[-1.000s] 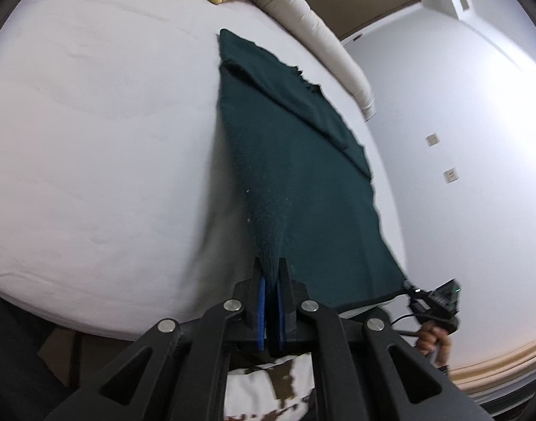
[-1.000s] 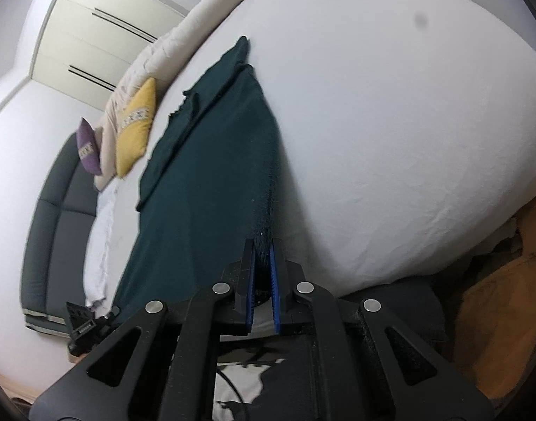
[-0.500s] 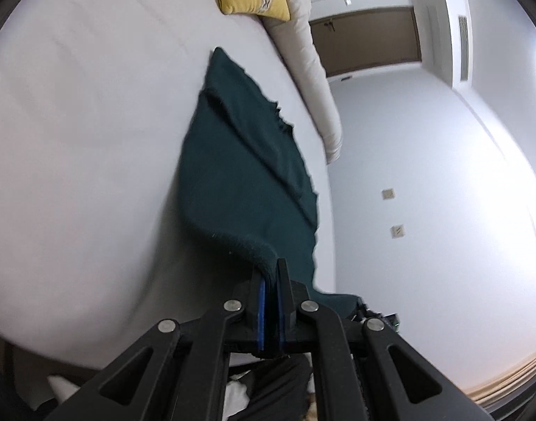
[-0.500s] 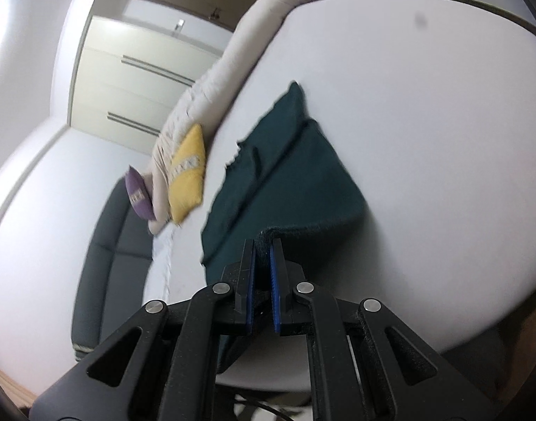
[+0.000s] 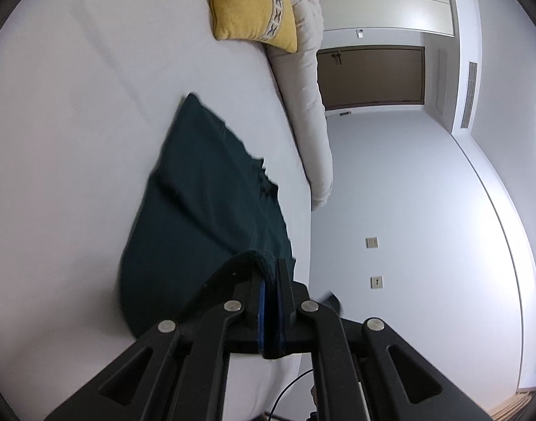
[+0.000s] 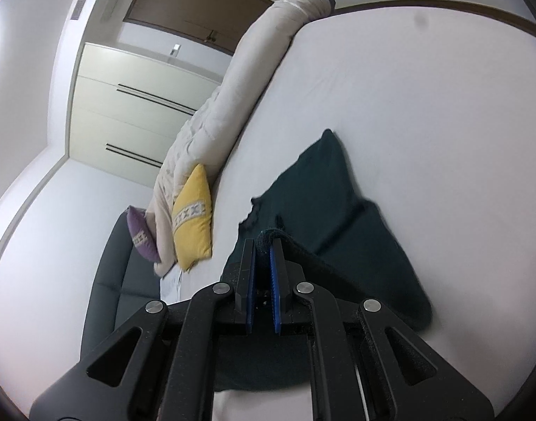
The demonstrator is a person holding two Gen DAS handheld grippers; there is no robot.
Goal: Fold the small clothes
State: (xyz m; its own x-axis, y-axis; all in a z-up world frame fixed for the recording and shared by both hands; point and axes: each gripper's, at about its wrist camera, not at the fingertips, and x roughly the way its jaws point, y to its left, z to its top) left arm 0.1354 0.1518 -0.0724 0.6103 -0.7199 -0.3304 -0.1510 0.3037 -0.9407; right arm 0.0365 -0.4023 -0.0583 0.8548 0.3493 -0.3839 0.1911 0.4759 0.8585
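A dark green garment (image 5: 198, 217) lies on the white bed (image 5: 64, 140), its near part lifted and curling over its far part. My left gripper (image 5: 271, 266) is shut on one near corner of the garment. My right gripper (image 6: 262, 245) is shut on the other near corner of the same garment (image 6: 338, 217). Both corners are held above the bed, over the cloth lying flat. The hem drapes from the fingers down to the sheet.
A yellow cushion (image 5: 254, 3) and a rolled beige duvet (image 5: 303, 87) lie along the bed's far edge. A purple cushion (image 6: 141, 235) and a dark sofa (image 6: 110, 280) stand beyond. Wardrobe doors (image 6: 127, 105) and walls surround the bed.
Both grippers have lifted the garment's near corners and carried them forward over the bed. The cloth has gone from stretched flat to doubled over itself.
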